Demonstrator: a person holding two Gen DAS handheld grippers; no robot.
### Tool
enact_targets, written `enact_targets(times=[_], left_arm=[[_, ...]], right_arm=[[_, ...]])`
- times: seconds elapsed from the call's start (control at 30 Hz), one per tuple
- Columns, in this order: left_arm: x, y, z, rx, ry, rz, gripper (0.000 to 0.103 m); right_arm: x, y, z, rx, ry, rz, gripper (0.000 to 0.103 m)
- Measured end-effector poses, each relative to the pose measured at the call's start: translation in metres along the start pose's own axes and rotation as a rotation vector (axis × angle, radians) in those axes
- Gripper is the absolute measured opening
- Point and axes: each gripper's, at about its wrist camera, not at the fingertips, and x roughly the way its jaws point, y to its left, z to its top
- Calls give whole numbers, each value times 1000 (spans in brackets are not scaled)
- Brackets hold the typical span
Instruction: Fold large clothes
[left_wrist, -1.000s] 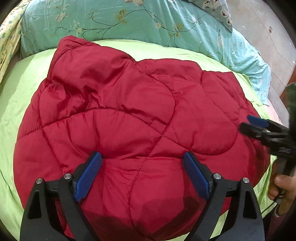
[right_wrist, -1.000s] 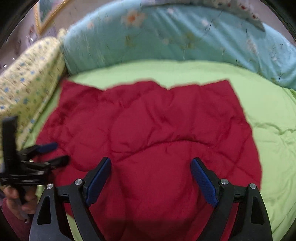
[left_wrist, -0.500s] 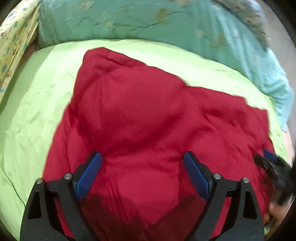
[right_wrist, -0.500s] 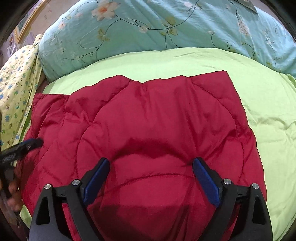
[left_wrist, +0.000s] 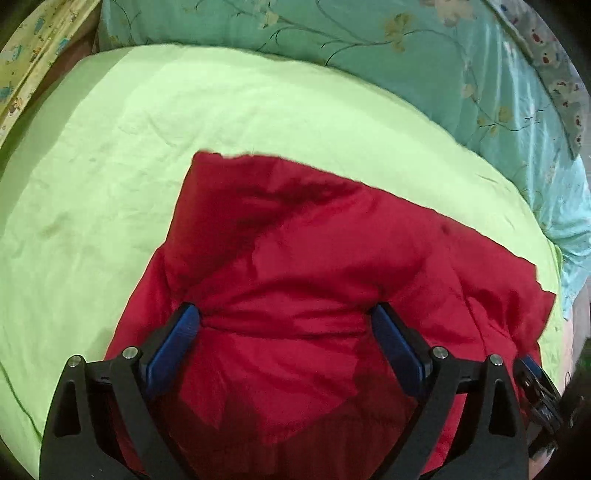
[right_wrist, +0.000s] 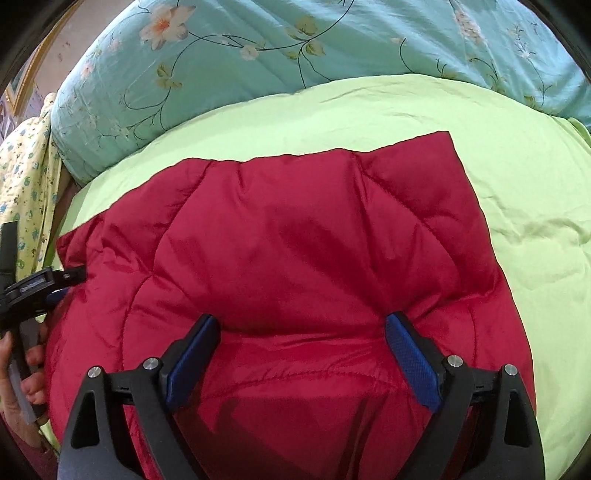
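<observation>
1. The red quilted jacket (right_wrist: 295, 266) lies on the green bed sheet (right_wrist: 517, 155), centre to 6 o'clock.
2. Puffy, light, slippery: it should bunch easily; take a hem corner.
3. Left gripper (left_wrist: 286, 345) and right gripper (right_wrist: 303, 350) gape wide, pressing padding, clamping nothing.

Red quilted jacket (right_wrist: 295, 251) flat on sheet

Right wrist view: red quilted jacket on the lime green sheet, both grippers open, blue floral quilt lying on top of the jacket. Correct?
Not quite. The blue floral quilt is not on top of the red quilted jacket; the right wrist view shows it beyond the jacket, with a strip of lime green sheet between them. The rest holds: right gripper and left gripper are both open.
</observation>
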Motion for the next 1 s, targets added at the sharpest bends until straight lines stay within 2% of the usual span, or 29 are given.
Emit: enact_targets(times=[0.2,0.27,0.33,0.43,0.5,0.57,0.67,0.83,1.0], left_arm=[[-49,-8,-39,73,-58,-31,96],[-69,-11,-59,102,-74,-59,96],[-86,-15,-78,122,-66,-122,96],[-96,-21,-100,155,-57,-150,96],[-95,-30,-110,186,-48,-126,96],[-78,-36,-115,216,-17,-65,96],[-64,-40,-116,238,-14,-30,98],[-64,-40,-116,236,-19,-33,99],[-66,-37,-123,235,-31,-28,99]], right_arm=[[3,1,1,-8,4,0,95],[3,1,0,-9,-1,-1,95],[3,1,0,-10,-3,-2,95],[3,0,-1,-10,-7,-1,95],[3,0,-1,-11,-9,0,95],[1,0,-2,-10,-11,1,95],[-7,-1,-2,2,-22,22,95],[-55,6,-22,12,-94,73,95],[-97,23,-57,-42,-123,107,95]])
